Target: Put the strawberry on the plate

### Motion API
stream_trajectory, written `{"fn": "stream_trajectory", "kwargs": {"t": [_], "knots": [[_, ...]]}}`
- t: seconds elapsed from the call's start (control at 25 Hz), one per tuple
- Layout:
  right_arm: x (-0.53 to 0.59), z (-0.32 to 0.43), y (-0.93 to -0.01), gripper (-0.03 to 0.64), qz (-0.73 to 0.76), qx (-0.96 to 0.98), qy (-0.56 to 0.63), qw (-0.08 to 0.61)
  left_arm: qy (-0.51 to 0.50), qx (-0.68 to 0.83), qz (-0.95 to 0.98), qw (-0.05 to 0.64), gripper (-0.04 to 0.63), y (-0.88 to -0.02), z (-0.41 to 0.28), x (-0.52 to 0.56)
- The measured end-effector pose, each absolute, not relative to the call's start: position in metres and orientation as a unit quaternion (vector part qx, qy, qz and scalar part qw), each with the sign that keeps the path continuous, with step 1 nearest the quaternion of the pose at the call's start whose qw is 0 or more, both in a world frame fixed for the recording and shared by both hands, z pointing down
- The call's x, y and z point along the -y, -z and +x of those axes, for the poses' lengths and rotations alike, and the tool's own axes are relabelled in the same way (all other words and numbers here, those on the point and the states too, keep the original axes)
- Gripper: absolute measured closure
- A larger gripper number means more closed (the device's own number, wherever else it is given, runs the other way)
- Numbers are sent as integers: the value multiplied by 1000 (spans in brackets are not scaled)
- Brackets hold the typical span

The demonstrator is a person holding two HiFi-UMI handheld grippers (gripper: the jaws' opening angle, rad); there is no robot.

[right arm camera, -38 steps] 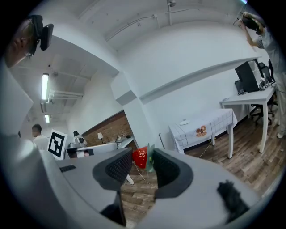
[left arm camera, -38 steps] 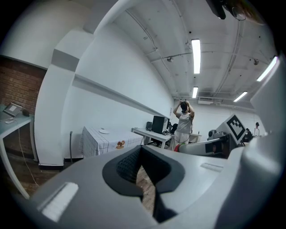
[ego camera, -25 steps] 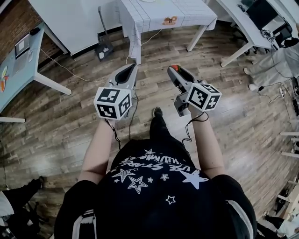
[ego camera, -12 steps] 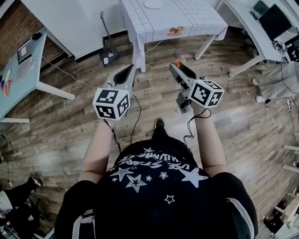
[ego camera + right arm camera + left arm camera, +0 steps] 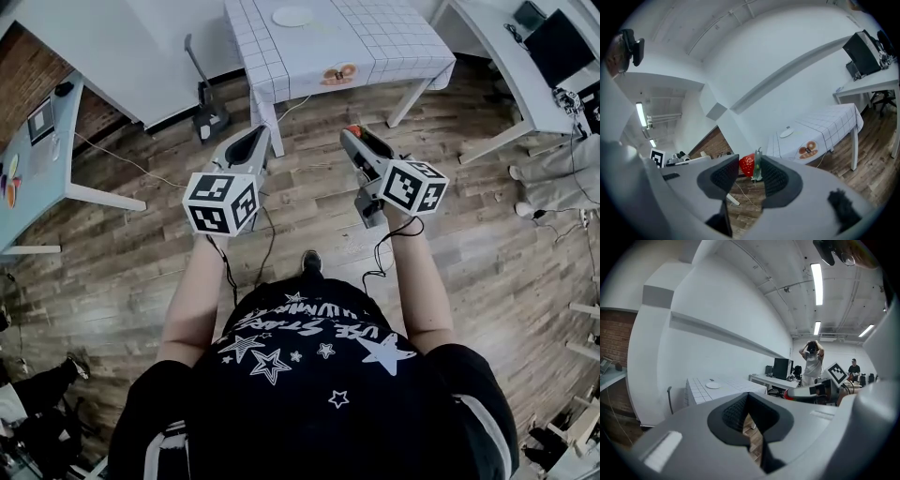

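Note:
A red strawberry (image 5: 747,165) with a green leaf sits pinched between the tips of my right gripper (image 5: 749,171); in the head view the strawberry (image 5: 352,131) shows as a red spot at the tip of the right gripper (image 5: 354,137), held over the wooden floor. The white plate (image 5: 293,16) lies on the far table (image 5: 375,37) with a checked cloth, well ahead of both grippers; the plate (image 5: 786,133) is small in the right gripper view. My left gripper (image 5: 255,140) is held level beside the right one, jaws together with nothing between them.
An orange print (image 5: 337,73) marks the cloth's front drop. A long-handled dustpan (image 5: 208,98) stands left of the table. A blue desk (image 5: 28,141) is at the left, a white desk with a monitor (image 5: 553,42) at the right. Cables trail over the floor. A person (image 5: 813,363) stands further off.
The checked table and plate have come further into view and nearer, as the person steps forward. Both grippers keep their places and the strawberry stays gripped.

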State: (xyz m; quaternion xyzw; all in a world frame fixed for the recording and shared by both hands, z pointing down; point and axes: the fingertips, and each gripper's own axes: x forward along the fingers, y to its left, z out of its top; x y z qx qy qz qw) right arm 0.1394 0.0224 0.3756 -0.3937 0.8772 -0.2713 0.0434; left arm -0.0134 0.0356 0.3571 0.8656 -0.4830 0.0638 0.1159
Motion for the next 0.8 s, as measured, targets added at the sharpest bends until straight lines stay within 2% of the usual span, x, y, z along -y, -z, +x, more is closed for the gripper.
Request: {"fn": "stream_trajectory", "kwargs": {"t": [0.2,0.8], "knots": [[1,149,-381,457,-376,-885,271,38,-66,491,862,110,588,-358,3,-24],[46,125,-387,457,-367,-889,274,18,-40,511,849,130,588,-358,-33,37]]}}
